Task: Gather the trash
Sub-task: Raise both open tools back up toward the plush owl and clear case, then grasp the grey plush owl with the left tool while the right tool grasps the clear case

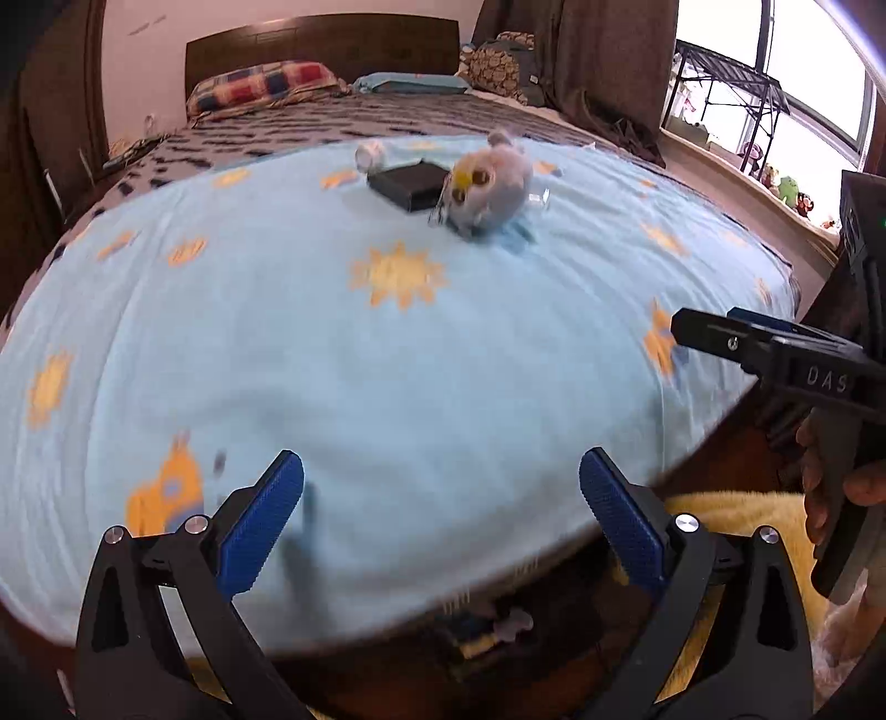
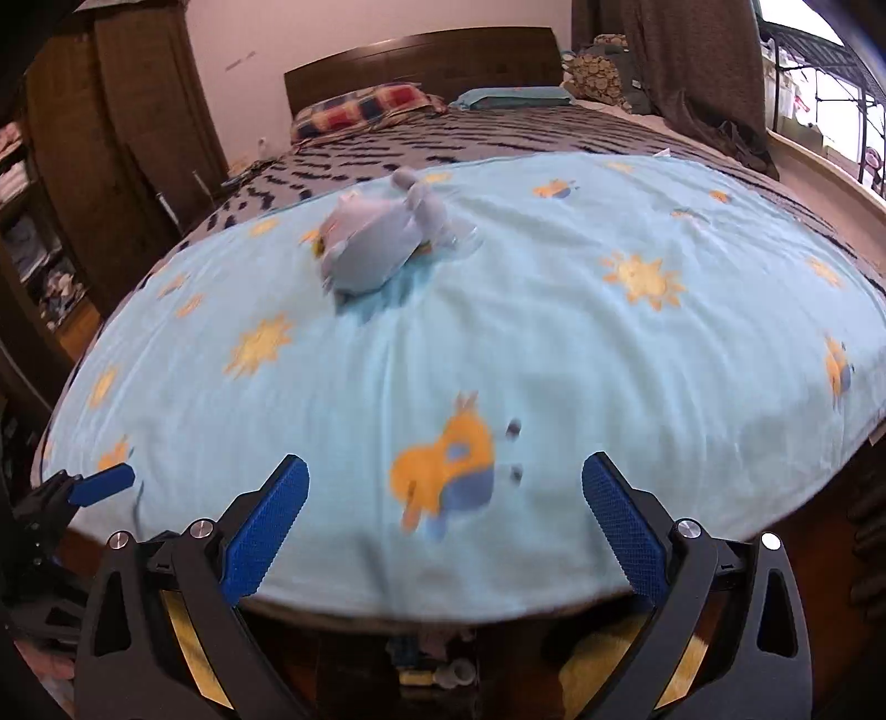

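Observation:
A light blue blanket (image 1: pixel 387 360) with sun prints covers the foot of a bed. Far across it in the left wrist view lie a crumpled white scrap (image 1: pixel 370 155), a flat black box (image 1: pixel 410 183), a grey-blue plush toy (image 1: pixel 490 183) and a bit of clear plastic (image 1: pixel 540 198). The right wrist view shows the plush toy (image 2: pixel 376 243) and the clear plastic (image 2: pixel 465 238); the box and scrap are hidden there. My left gripper (image 1: pixel 441 459) and right gripper (image 2: pixel 446 462) hover over the blanket's near edge, both open and holding nothing, far from those objects.
A dark patterned bedspread (image 1: pixel 343 119), pillows (image 1: pixel 260 86) and a wooden headboard (image 1: pixel 321 47) lie beyond the blanket. A wardrobe (image 2: pixel 111 138) stands left and a window with a metal rack (image 1: pixel 731 94) right. Yellow fabric (image 1: pixel 736 515) and small blurred items (image 2: pixel 437 664) sit below the bed edge. A hand (image 1: pixel 830 487) grips the right tool.

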A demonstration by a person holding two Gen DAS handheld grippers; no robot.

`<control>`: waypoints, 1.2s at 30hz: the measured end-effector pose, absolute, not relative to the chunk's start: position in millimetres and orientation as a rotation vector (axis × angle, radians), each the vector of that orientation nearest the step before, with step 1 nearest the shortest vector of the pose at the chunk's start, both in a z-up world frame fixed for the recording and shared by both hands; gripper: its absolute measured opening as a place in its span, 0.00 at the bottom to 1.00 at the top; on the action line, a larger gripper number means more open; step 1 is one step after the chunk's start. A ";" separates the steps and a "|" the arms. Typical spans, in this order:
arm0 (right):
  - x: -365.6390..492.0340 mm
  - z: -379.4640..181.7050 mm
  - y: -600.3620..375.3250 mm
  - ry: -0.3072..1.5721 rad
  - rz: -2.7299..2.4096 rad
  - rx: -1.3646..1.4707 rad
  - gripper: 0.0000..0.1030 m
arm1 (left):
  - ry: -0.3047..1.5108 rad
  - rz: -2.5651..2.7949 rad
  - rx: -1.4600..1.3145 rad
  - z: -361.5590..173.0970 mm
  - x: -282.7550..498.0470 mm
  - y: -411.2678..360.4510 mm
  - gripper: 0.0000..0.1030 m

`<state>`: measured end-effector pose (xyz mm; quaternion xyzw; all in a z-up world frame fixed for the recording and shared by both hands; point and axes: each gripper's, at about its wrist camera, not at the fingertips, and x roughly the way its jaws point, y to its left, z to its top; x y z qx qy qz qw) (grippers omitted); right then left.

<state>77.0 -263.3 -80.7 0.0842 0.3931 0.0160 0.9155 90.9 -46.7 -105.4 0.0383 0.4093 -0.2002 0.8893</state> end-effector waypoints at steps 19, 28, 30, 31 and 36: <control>168.2 -63.9 -325.0 0.807 -0.056 0.219 0.97 | 0.768 -0.464 0.166 -84.3 242.0 -145.0 0.88; 197.8 -69.3 -323.7 0.817 -0.029 0.217 0.97 | 0.790 -0.493 0.178 -92.5 266.3 -152.2 0.58; 204.8 -72.3 -320.0 0.822 -0.020 0.208 0.97 | 0.784 -0.485 0.178 -87.5 263.8 -145.3 0.58; 209.2 -74.1 -316.8 0.825 -0.014 0.203 0.97 | 0.779 -0.474 0.179 -84.4 263.2 -140.4 0.57; 227.5 -83.4 -296.5 0.837 0.029 0.157 0.97 | 0.749 -0.443 0.150 -66.5 259.2 -114.1 0.57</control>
